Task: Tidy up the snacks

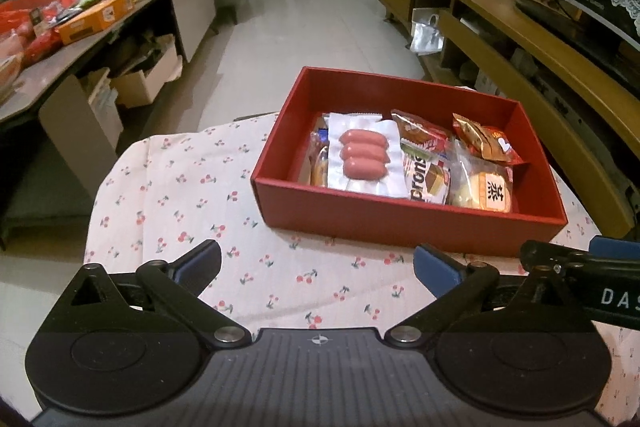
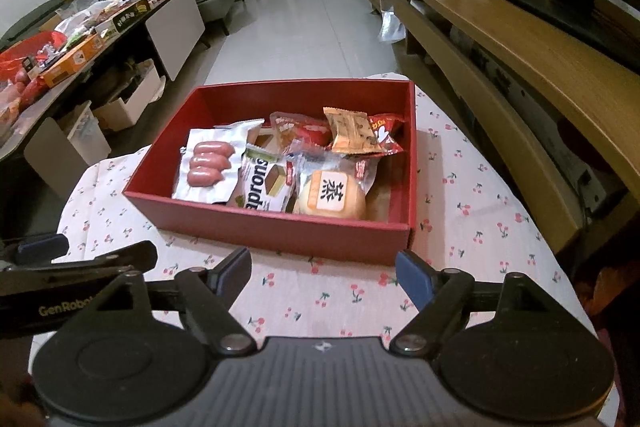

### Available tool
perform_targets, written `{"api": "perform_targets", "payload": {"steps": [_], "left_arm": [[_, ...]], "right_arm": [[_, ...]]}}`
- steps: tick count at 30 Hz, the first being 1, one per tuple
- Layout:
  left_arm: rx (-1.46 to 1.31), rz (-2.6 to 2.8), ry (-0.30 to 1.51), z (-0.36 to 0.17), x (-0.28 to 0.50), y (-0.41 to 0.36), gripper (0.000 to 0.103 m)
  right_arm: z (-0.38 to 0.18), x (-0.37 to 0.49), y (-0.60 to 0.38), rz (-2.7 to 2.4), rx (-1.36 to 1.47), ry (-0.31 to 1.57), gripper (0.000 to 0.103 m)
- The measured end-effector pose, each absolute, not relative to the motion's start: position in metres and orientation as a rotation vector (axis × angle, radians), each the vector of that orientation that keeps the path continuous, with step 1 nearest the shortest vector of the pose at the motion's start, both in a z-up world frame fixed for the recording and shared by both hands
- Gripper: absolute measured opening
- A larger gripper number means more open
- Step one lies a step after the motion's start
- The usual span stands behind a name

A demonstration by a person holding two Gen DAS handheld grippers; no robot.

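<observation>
Snacks fill red box [image 1: 400, 223]; both hand-held grippers [image 1: 316, 265] [image 2: 324, 273] spread, empty.

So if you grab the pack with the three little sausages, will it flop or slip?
The sausage pack would probably stay fairly stiff in the middle, where the sausages sit sealed together. Its flat shiny edges look thin, so they may bend and feel slippery.

Red box of snacks on a cherry-print cloth, seen past wide-open jaws.

The left gripper [image 1: 316, 261] hangs empty over the tablecloth [image 1: 180, 195], near the red box [image 1: 400, 217]. Inside lie a sausage pack [image 1: 366, 157] at left, a wafer packet [image 1: 426, 177] mid-box, and a bun [image 1: 486, 187] at right. The right gripper [image 1: 576, 263] shows at the right edge.
</observation>
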State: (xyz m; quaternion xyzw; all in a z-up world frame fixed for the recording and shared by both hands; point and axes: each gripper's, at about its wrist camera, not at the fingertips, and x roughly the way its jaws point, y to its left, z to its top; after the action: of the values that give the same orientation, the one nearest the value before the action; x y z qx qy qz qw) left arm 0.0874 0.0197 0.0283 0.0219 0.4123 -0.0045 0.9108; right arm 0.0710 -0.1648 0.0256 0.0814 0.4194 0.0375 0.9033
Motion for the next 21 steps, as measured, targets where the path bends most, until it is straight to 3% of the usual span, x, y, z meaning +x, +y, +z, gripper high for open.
{"api": "perform_targets", "payload": {"steps": [21], "left_arm": [[0.051, -0.019, 0.869, 0.025, 0.039, 0.023, 0.103]], "right_arm": [[0.026, 0.020, -0.159, 0.100, 0.142, 0.848, 0.086]]}}
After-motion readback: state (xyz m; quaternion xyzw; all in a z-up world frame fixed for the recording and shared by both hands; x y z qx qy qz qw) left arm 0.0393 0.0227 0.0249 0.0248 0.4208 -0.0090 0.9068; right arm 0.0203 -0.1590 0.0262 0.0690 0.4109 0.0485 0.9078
